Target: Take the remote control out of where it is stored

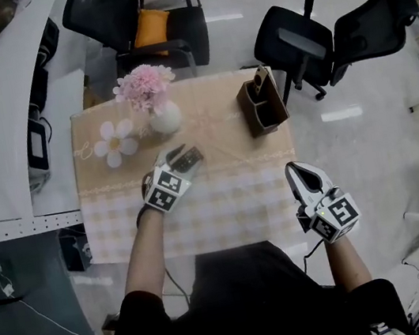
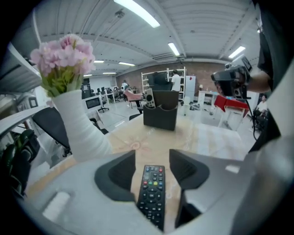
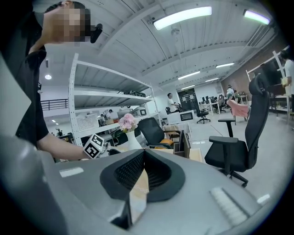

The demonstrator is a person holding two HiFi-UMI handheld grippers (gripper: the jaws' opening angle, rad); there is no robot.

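A black remote control (image 1: 189, 159) (image 2: 152, 193) lies flat on the checked tablecloth (image 1: 231, 199), buttons up. My left gripper (image 1: 182, 159) (image 2: 152, 159) reaches over it, one jaw on each side. Bare cloth shows between each pad and the remote, so the jaws are open and not pressing on it. The dark brown storage holder (image 1: 261, 107) (image 2: 160, 115) stands at the table's far right, well beyond the remote. My right gripper (image 1: 301, 174) (image 3: 144, 154) rests near the table's front right corner, its pads meeting at the tips with nothing between them.
A white vase of pink flowers (image 1: 160, 113) (image 2: 77, 126) stands just left of and behind the left gripper. A white flower ornament (image 1: 114, 143) lies further left. Black office chairs (image 1: 308, 45) stand beyond the table, and a white desk (image 1: 0, 119) runs along the left.
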